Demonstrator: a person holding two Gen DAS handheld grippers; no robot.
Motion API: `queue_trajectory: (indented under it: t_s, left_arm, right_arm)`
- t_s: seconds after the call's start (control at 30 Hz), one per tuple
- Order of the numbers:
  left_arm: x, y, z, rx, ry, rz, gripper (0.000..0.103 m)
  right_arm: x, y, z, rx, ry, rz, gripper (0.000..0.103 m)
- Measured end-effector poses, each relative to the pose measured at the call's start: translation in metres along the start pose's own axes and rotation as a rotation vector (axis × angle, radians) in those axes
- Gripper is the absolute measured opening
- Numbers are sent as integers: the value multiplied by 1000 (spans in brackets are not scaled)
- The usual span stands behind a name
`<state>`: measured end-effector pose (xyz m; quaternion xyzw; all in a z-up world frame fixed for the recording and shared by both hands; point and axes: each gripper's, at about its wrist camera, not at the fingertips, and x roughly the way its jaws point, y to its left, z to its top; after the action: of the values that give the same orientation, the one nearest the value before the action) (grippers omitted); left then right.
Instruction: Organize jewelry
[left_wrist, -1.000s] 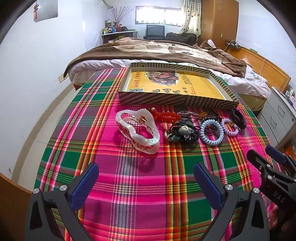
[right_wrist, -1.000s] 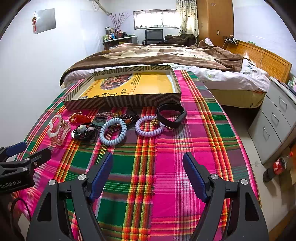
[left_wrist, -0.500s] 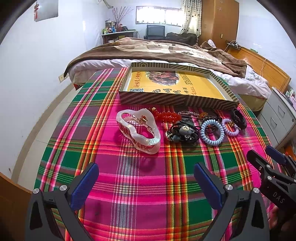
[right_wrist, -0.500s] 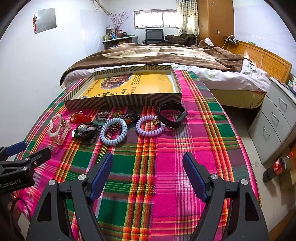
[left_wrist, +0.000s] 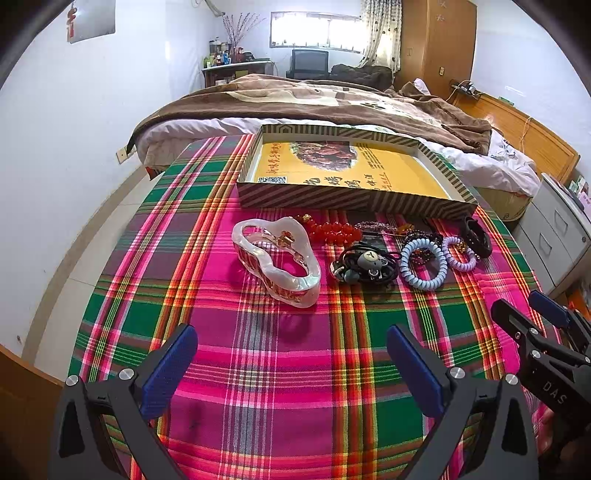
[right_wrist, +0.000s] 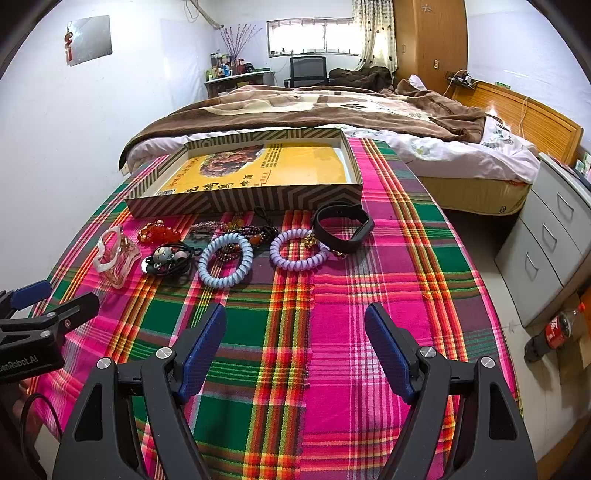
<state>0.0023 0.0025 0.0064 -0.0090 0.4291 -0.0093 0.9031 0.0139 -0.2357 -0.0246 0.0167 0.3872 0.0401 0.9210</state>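
Observation:
On the plaid cloth lies a row of jewelry: a pearly white hair claw (left_wrist: 277, 260), a red bead bracelet (left_wrist: 334, 232), black hair ties with a charm (left_wrist: 365, 263), a light blue coil tie (left_wrist: 423, 266), a lilac coil tie (right_wrist: 298, 250) and a black band (right_wrist: 343, 226). Behind them stands a shallow striped box with a yellow bottom (left_wrist: 354, 201). My left gripper (left_wrist: 291, 360) hovers open in front of the hair claw, nothing between its fingers. My right gripper (right_wrist: 295, 338) is open too, short of the coil ties and holding nothing.
A bed with a brown blanket (left_wrist: 332, 103) stands behind the table. Grey drawers (right_wrist: 550, 240) and a cola bottle on the floor (right_wrist: 554, 328) are at the right. A white wall (left_wrist: 55, 147) runs along the left. Dark bead strands (right_wrist: 255, 230) lie behind the coil ties.
Both grippers have crept slightly forward toward the row of jewelry. They remain open and none of the objects has moved.

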Motion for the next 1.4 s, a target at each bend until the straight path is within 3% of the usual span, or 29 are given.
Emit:
queue_trajectory:
  t_s: [0.27, 0.5, 0.67, 0.9, 1.17, 1.4]
  left_arm:
    - [-2, 33, 10, -42, -23, -35, 103]
    - [3, 70, 22, -92, -17, -61, 103]
    - [14, 74, 30, -111, 20, -154, 103]
    - [36, 62, 44, -125, 54, -191, 103]
    - [56, 73, 51, -203, 80, -151, 103]
    - [71, 76, 53, -257, 109, -162, 100]
  right_arm:
    - [7, -9, 3, 5, 8, 4, 77]
    - [21, 4, 11, -56, 27, 98, 77]
    - [34, 20, 13, -112, 53, 140, 77]
    - [43, 29, 17, -155, 67, 158, 75]
    - [43, 13, 28, -87, 34, 113, 72]
    - [40, 3, 33, -49, 23, 99, 72]
